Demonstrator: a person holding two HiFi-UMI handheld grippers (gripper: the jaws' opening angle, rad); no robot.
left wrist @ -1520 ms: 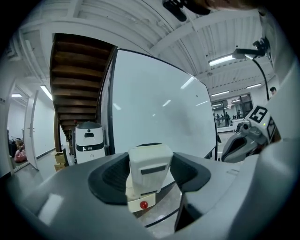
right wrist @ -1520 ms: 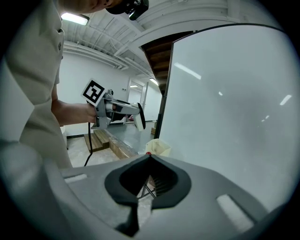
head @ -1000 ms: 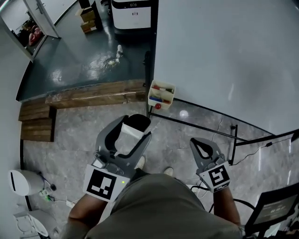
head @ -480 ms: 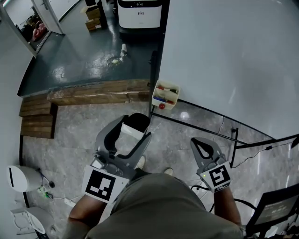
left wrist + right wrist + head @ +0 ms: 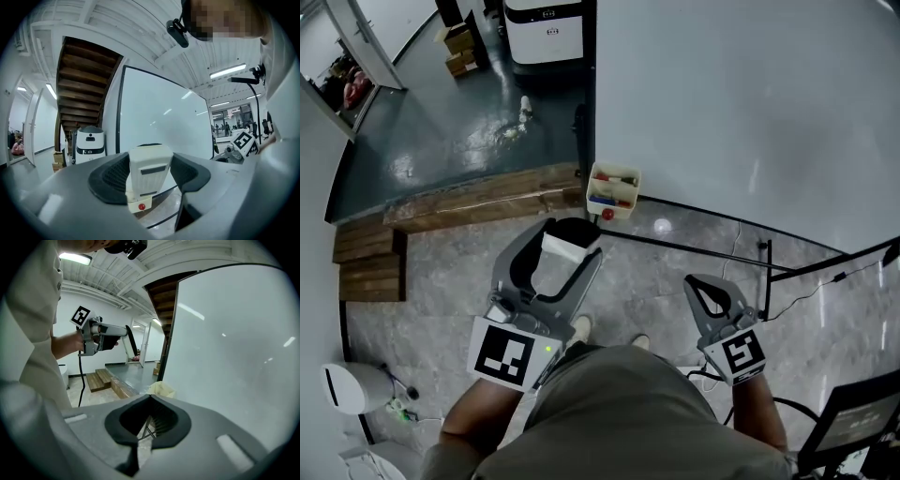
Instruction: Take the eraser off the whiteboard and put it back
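Left gripper point(image 5: 572, 240), centre of head view: fingers clamped on the white eraser point(image 5: 149, 173), held clear of the whiteboard point(image 5: 750, 103) at upper right. Right gripper point(image 5: 706, 289), lower right: fingers together, nothing between them.

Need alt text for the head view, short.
Seen from above, the left tongs grip a white eraser in front of a blank whiteboard. The right tongs are shut and empty, lower right. A small tray of markers sits at the board's lower left corner.
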